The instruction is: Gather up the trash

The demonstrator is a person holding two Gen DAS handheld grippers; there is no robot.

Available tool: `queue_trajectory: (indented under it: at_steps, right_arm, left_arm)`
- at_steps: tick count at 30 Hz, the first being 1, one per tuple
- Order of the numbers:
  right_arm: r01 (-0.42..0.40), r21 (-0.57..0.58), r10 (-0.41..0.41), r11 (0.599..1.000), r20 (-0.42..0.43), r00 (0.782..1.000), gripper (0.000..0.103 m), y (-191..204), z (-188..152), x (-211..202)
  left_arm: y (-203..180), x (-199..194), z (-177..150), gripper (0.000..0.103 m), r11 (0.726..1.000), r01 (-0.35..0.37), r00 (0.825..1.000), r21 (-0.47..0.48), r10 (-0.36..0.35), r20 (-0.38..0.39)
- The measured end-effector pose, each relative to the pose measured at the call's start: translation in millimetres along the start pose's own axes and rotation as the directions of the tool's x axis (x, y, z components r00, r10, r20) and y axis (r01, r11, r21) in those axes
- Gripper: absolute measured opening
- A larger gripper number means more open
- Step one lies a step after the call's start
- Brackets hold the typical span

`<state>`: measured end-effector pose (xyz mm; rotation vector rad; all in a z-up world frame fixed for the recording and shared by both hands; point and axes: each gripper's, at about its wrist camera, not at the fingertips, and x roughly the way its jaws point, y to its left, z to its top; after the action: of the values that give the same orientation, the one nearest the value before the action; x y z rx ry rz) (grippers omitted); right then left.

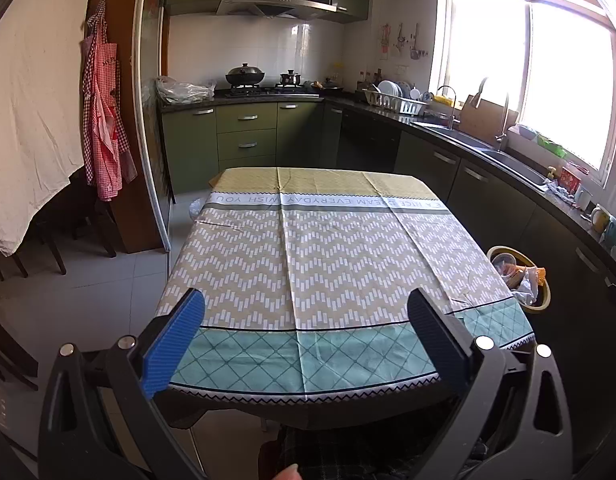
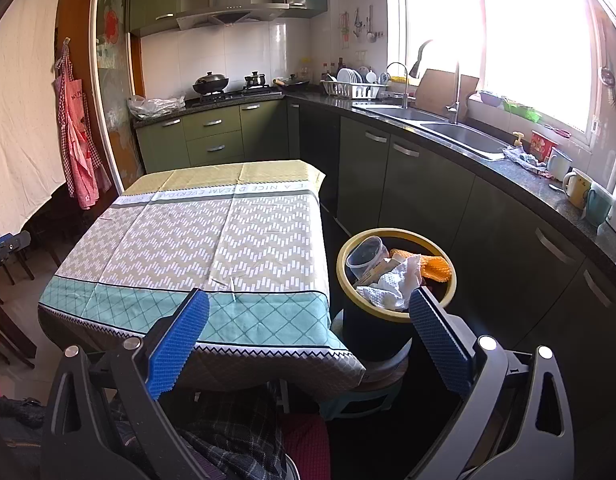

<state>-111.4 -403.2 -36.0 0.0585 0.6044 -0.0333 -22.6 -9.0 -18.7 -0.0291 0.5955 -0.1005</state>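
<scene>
A black bin with a yellow rim [image 2: 392,236] stands on a stool to the right of the table. It holds a clear plastic cup [image 2: 364,258], crumpled white paper [image 2: 392,284] and an orange piece [image 2: 438,268]. The bin also shows in the left wrist view [image 1: 542,300]. The table [image 1: 308,248] has a patterned cloth with nothing lying on it. My left gripper [image 1: 306,312] is open and empty above the table's near edge. My right gripper [image 2: 308,312] is open and empty, its right finger [image 2: 440,340] just in front of the bin.
Dark green kitchen cabinets [image 2: 428,184] with a counter and sink [image 2: 460,136] run along the right and back. A stove with pots [image 2: 228,88] is at the back. Aprons [image 1: 104,120] hang on the left wall. Mugs [image 2: 580,188] stand on the counter.
</scene>
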Motion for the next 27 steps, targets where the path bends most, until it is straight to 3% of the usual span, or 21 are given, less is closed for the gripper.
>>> queue_trajectory:
  at_steps: [27]
  right_arm:
    - [-0.003,0.003,0.003,1.0,-0.001,1.0,0.099,0.3,0.1,1.3]
  left_arm:
    - [-5.2,-1.4,-1.1,0.097,1.0,-0.007,1.0,0.012,0.007,0.002]
